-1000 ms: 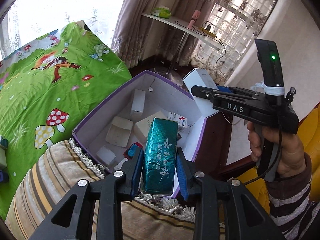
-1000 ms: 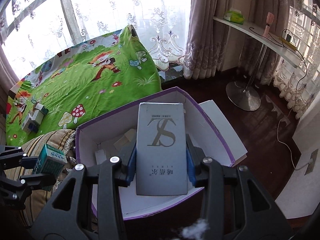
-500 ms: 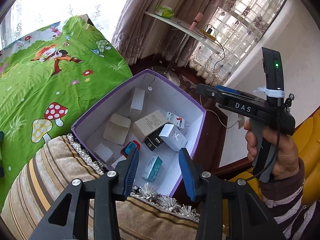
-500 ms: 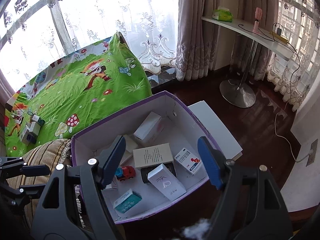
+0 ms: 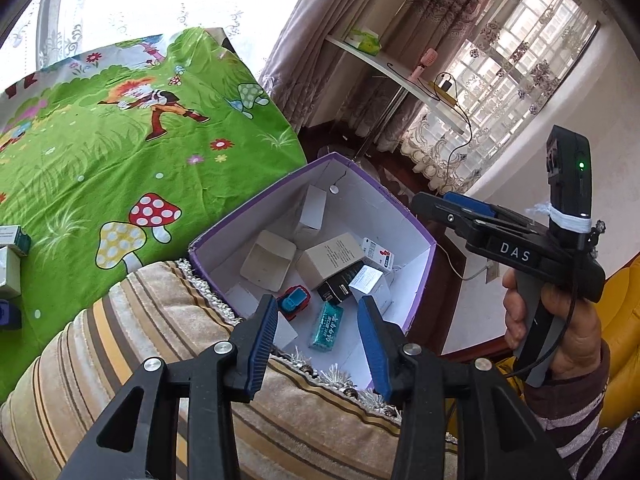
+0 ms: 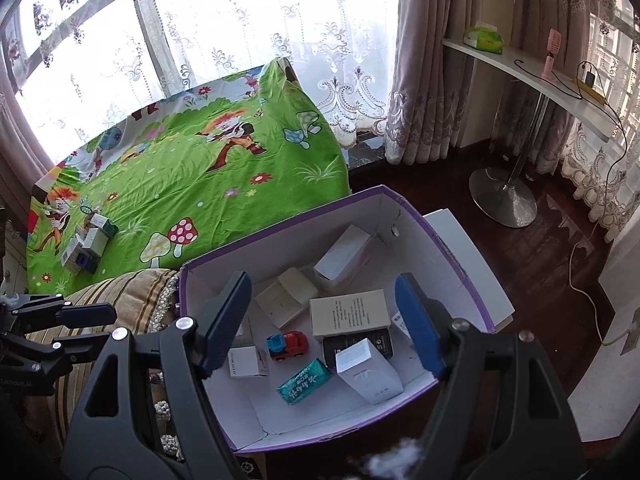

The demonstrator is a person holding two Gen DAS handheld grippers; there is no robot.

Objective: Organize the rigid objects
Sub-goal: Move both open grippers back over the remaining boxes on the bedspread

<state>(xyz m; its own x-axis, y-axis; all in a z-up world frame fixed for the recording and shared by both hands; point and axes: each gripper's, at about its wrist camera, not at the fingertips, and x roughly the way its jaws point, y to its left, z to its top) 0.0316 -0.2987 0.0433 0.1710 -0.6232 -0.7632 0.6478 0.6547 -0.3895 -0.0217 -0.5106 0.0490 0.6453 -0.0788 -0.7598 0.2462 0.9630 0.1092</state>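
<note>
A purple-rimmed white box holds several small cartons. Among them lie a teal carton, a grey printed carton, a white carton and a red and blue toy car. My left gripper hangs open above the box's near edge, with nothing between its blue pads. My right gripper stands wide open over the box, also with nothing in it. A hand holds it at the right of the left wrist view.
The box rests against a striped fringed cushion. A green cartoon sheet lies to the left, with several small cartons on it. A white lid lies beside the box on dark floor. A shelf's round foot stands behind it.
The left jaws opened and the teal carton now lies in the box. The right jaws opened wide and their grey carton lies there too. Both grippers drew back a little.
</note>
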